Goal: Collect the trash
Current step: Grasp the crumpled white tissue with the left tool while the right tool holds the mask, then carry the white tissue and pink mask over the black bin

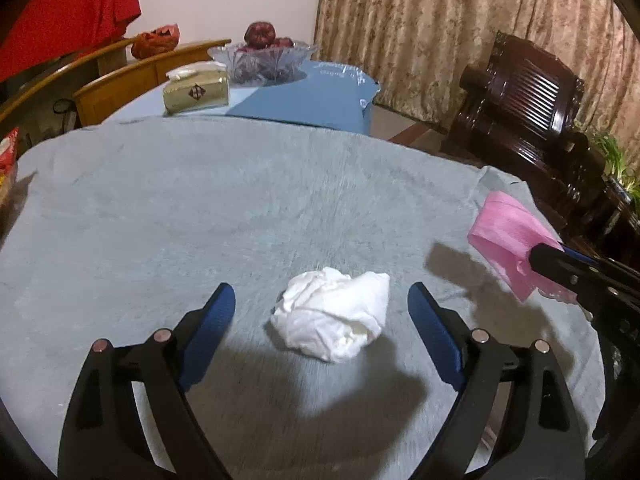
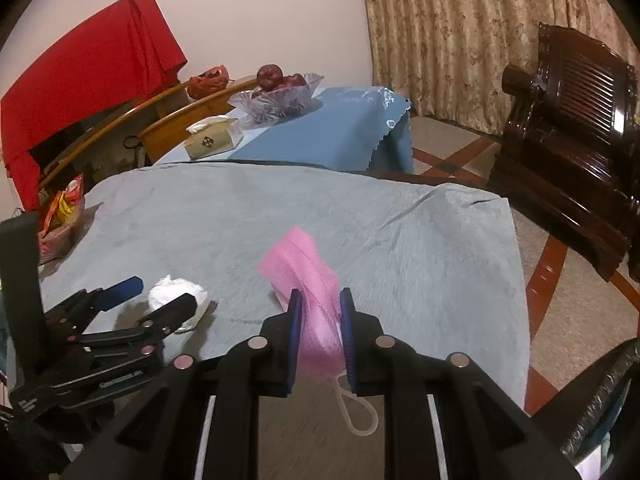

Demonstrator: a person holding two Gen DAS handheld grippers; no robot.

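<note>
On the grey, napped cloth (image 1: 200,208) covering the desk, a crumpled white tissue wad (image 1: 334,314) is lying at the 6 o'clock end of the left wrist view, sitting between the two blue-padded fingers of the left claw (image 1: 321,304). That claw is pointing steeply down at the cloth, its jaws standing wide on either side of the wad and touching it nowhere; a dark shadow is falling just below the wad.

At 3 o'clock in the same view, the right claw (image 1: 560,268) is reaching in from the edge, pinching a pink face mask (image 1: 506,236). The right wrist view is showing this plainly: the right claw (image 2: 320,312) is angling downward, jaws drawn close and pressing the mask (image 2: 304,272) between the blue pads, the pleated, mesh-textured fabric standing up past the fingertips and a thin white ear loop (image 2: 356,412) hanging below. The mask is hovering clear of the cloth.

At 12 o'clock, on a smooth blue tablecloth (image 1: 312,100), a gold tissue box (image 1: 196,94) is standing beside a cut-glass bowl (image 1: 262,58) holding dark red fruit. A carved dark wooden chair (image 1: 524,108) is standing at 2 o'clock before patterned beige curtains (image 1: 420,24).
</note>
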